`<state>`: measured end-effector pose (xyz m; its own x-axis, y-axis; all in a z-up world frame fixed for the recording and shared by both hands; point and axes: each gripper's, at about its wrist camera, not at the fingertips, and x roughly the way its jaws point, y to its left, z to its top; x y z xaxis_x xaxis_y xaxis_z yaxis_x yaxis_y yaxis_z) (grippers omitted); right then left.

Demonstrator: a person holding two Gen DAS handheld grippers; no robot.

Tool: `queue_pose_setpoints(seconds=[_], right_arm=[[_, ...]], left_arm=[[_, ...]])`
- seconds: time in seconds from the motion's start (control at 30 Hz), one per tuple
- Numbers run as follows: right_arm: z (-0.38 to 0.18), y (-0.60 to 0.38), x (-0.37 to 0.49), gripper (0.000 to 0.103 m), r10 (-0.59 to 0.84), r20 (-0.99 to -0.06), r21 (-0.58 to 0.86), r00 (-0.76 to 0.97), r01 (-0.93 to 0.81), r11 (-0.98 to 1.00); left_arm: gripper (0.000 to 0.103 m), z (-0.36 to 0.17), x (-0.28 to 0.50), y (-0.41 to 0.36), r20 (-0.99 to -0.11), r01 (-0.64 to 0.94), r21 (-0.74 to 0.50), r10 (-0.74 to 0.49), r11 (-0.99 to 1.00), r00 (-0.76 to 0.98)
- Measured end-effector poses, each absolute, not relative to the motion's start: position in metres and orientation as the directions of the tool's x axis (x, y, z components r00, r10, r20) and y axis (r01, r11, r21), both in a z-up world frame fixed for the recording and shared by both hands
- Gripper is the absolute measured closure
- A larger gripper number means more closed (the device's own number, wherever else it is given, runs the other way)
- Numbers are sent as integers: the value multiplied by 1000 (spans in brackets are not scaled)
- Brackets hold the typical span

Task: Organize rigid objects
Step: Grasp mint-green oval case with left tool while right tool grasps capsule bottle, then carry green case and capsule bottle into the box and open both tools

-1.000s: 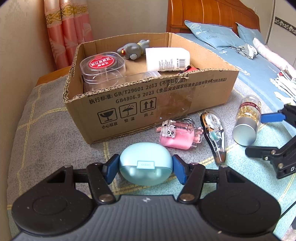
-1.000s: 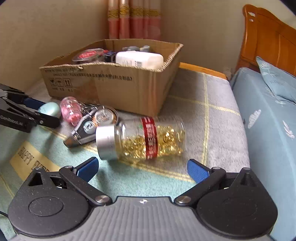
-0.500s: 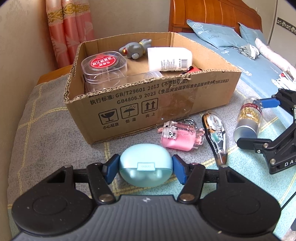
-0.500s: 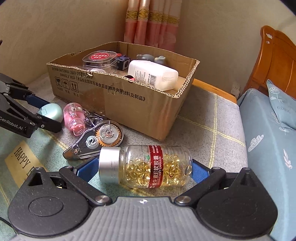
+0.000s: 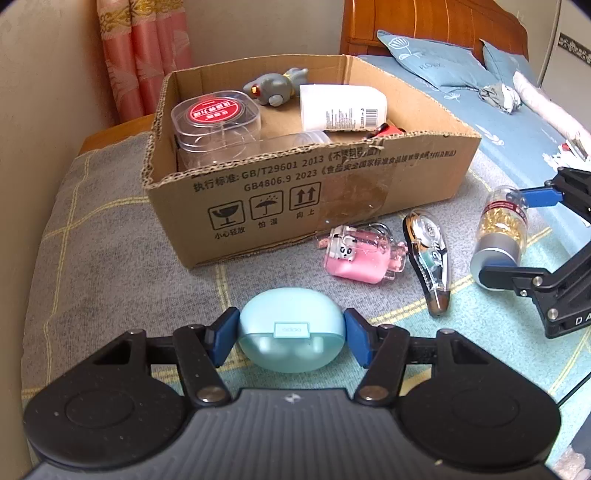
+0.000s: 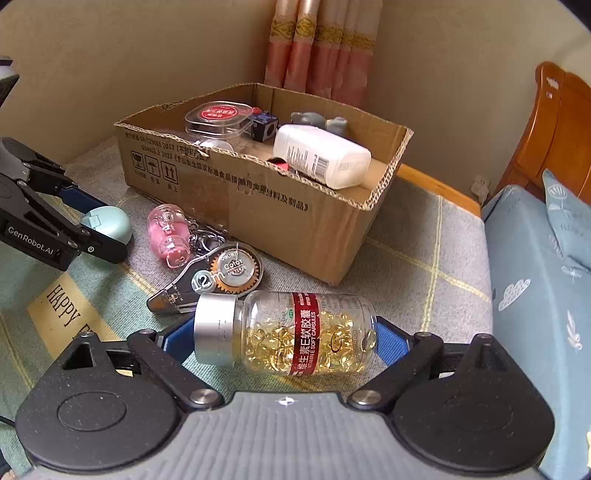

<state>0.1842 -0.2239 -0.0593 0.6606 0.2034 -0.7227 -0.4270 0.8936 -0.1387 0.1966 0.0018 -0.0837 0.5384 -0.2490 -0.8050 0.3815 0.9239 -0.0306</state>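
Left gripper (image 5: 291,341): closed on the pale blue earbud case (image 5: 291,338), one blue pad against each side of it; case low over the checked blanket (image 5: 110,266), near side of the cardboard box (image 5: 306,199).

Right gripper (image 6: 284,341): jaws have just been closing, with the capsule bottle (image 6: 291,332) between them. Bottle lies on its side across the jaws, silver cap to the left, red label at the middle, yellow softgels inside. Blue pads sit at the cap end and the base end; whether they press on it cannot be told. In the left wrist view the same bottle (image 5: 502,229) shows at the far right with the right gripper (image 5: 517,236) straddling it lengthwise.

Loose on the blanket, between the two grippers and just near the box front:
- pink keychain toy (image 5: 360,254), clear shell, metal ring attached;
- correction tape dispenser (image 5: 430,258), clear body, tip pointing toward the near side, just right of the toy.

Cardboard box, open top, torn rim, printed text and handling symbols on the front wall. Contents:
- clear square container with a red round label (image 5: 216,123), far left;
- grey toy figure (image 5: 275,86), at the far wall;
- white bottle (image 5: 341,107), lying on its side, right of centre;
- small dark cube (image 6: 264,125), seen from the right wrist view beside the clear container.

Surroundings: pink curtain (image 5: 144,55) behind the box; wooden headboard (image 5: 424,26) and blue pillows (image 5: 432,59) at the far right.
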Motion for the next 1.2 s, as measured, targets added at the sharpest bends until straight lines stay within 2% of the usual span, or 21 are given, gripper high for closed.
queue_pose_setpoints(seconds=[0.37, 0.73, 1.03, 1.2], right_arm=[[-34, -222, 171, 5, 238, -711, -174, 662, -493, 852], [-7, -230, 173, 5, 274, -697, -177, 663, -528, 830], [21, -234, 178, 5, 280, -659, -197, 698, -519, 832], [29, -234, 182, 5, 275, -652, -204, 706, -513, 834]], left_arm=[[43, -63, 185, 2, -801, 399, -17, -251, 917, 543], [43, -16, 185, -16, -770, 475, -15, -314, 880, 556], [43, 15, 226, -49, -727, 514, 30, -335, 857, 600], [43, 16, 263, -66, -730, 502, 63, -304, 862, 613]])
